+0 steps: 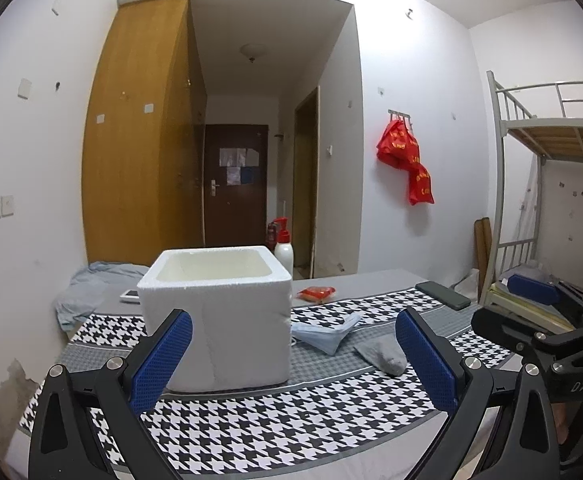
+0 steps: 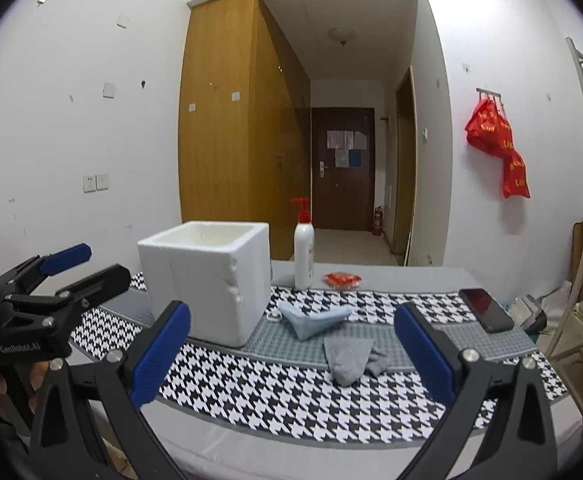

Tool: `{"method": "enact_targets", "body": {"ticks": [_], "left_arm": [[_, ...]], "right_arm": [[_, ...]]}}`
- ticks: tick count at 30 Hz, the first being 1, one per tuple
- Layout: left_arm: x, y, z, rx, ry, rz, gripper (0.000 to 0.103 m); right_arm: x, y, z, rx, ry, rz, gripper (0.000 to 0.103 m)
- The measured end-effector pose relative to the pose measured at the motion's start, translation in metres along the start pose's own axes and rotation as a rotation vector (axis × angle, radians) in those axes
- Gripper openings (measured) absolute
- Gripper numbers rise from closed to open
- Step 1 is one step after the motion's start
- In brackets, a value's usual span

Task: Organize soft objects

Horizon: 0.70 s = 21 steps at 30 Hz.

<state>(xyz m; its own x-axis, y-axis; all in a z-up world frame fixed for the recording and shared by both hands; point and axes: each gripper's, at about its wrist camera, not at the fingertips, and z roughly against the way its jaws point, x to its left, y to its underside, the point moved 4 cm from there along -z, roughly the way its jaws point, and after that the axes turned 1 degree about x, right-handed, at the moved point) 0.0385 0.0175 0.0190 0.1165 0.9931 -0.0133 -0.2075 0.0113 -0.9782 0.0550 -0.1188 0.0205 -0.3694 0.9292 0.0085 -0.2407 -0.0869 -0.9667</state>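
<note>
My left claw (image 1: pixel 293 360) and right claw (image 2: pixel 291 354) both hung wide apart, empty, above the checked cloth (image 2: pixel 275 396). Just beyond lay a grey sock (image 2: pixel 349 358), then a blue face mask (image 2: pixel 313 320) beside the white foam box (image 2: pixel 207 276).

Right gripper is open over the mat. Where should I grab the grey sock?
Probably pinch the grey sock at its raised, bunched middle, coming down from above with the right gripper. It lies flat and limp on the mat, so a side approach would likely just push it.
</note>
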Motion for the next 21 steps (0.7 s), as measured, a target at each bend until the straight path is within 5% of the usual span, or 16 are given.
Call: {"method": "enact_targets", "body": {"ticks": [21], "left_arm": [[0.003, 0.041, -0.014, 0.037, 0.011, 0.025, 0.102]], "right_arm": [[-0.002, 0.037, -0.019, 0.061, -0.033, 0.000, 0.103]]}}
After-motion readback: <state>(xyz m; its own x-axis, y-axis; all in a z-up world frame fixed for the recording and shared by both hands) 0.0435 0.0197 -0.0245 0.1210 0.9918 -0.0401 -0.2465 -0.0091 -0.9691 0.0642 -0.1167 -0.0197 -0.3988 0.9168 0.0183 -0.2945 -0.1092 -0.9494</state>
